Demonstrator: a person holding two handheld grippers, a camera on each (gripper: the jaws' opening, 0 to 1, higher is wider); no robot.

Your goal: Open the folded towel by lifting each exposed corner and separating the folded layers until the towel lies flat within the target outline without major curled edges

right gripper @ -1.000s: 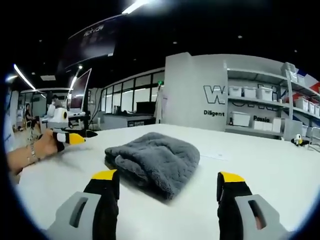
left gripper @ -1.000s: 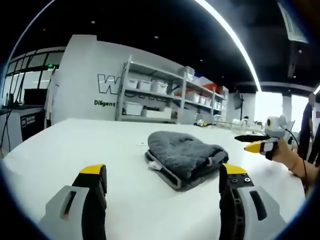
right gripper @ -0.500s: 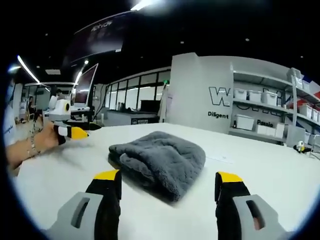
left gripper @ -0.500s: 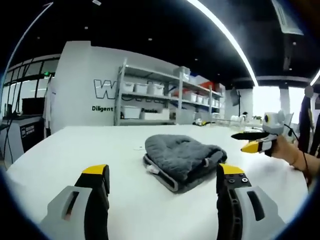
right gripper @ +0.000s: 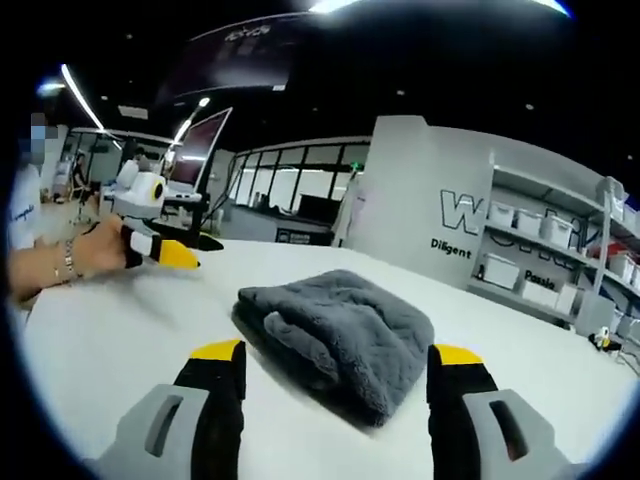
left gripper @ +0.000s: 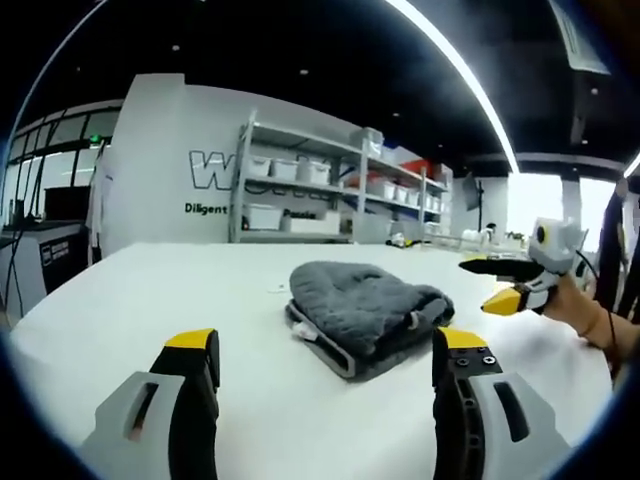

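A folded grey towel [left gripper: 365, 315] lies bunched in layers on the white table [left gripper: 150, 290], with a lighter edge along its near side. In the left gripper view my left gripper [left gripper: 325, 355] is open, its yellow-tipped jaws wide apart just short of the towel. My right gripper [left gripper: 500, 285] comes in from the right, held in a hand, its jaws apart. From the right gripper view the towel [right gripper: 340, 335] lies straight ahead, and my right gripper [right gripper: 335, 365] stands open close to its near edge. The left gripper [right gripper: 180, 250] shows at the left, held in a hand.
Metal shelves [left gripper: 330, 200] with white bins stand behind the table against a grey wall with lettering. A small slip of paper [left gripper: 280, 289] lies on the table left of the towel. Desks and monitors [right gripper: 200, 150] stand in the background.
Both views have shifted slightly as the hands moved. The right gripper has come a little closer to the towel. The towel has not moved.
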